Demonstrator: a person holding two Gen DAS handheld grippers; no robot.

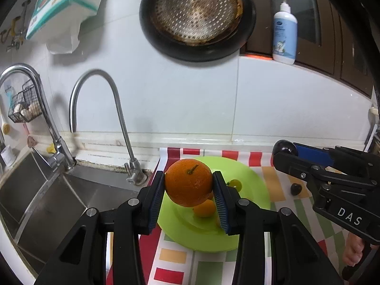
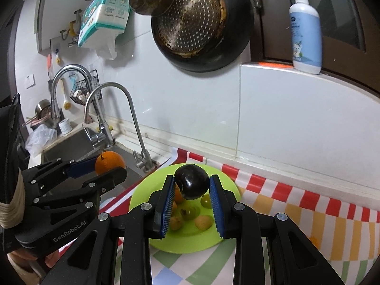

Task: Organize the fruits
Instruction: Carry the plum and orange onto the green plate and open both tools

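My left gripper is shut on an orange, held in the air above the near left part of a green plate. My right gripper is shut on a dark plum, also over the green plate. On the plate lie several small fruits: yellow ones and green grapes. In the left wrist view the right gripper with the plum hangs at the right. In the right wrist view the left gripper with the orange hangs at the left.
A checked mat covers the counter under the plate. A small dark fruit lies on the mat right of the plate. A steel sink with two taps is left. A pan hangs above; a soap bottle stands on a ledge.
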